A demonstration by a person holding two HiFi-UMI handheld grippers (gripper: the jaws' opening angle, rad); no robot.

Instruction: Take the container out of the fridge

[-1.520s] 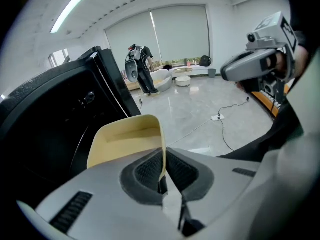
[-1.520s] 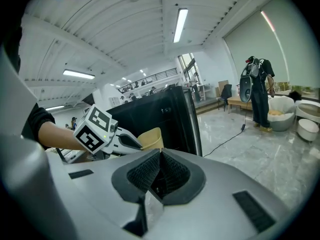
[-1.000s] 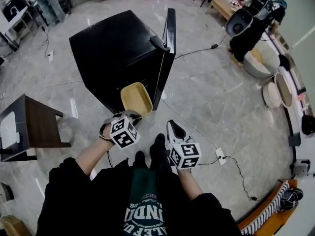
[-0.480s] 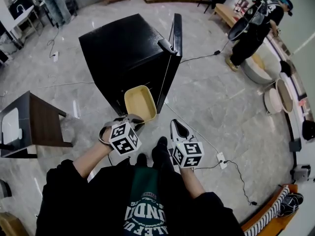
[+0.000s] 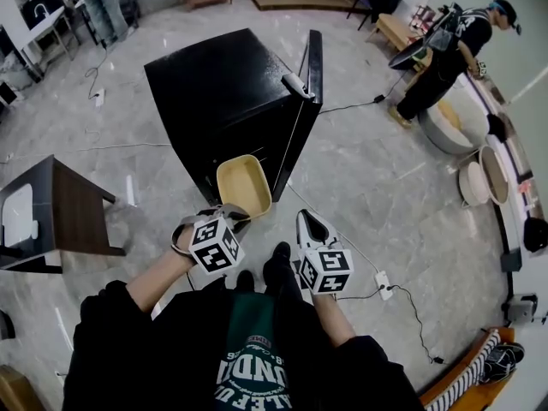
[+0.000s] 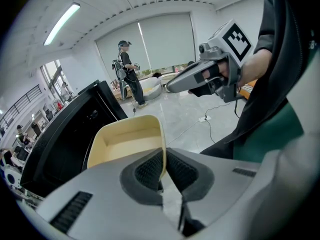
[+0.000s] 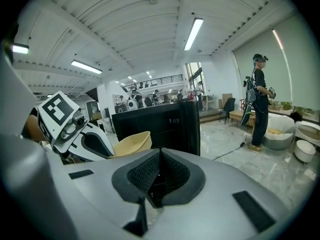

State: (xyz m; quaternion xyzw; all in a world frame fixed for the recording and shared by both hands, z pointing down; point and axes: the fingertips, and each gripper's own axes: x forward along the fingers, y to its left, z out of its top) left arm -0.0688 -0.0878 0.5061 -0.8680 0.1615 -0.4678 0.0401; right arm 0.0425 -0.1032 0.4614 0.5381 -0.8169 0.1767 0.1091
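The pale yellow container [image 5: 243,185] hangs in front of the black fridge [image 5: 224,92], just outside its open door [image 5: 306,71]. My left gripper [image 5: 228,216] is shut on the container's near rim. In the left gripper view the thin rim [image 6: 163,156] is pinched between the dark pads, and the empty tub [image 6: 125,141] stretches away from them. My right gripper [image 5: 306,223] hovers to the right of the container, apart from it. Its pads [image 7: 150,173] are pressed together with nothing between them. In the right gripper view the container [image 7: 132,143] shows at left, before the fridge [image 7: 160,121].
A dark wooden side table [image 5: 64,217] stands at the left. A power strip [image 5: 383,281] and cables lie on the marble floor to the right. A person [image 5: 441,50] stands at the far right near basins [image 5: 479,174]. Benches and equipment line the back.
The container stays pinched in my left gripper and has come slightly nearer to me. The person at the far right has straightened up and stepped away. The right gripper has barely moved.
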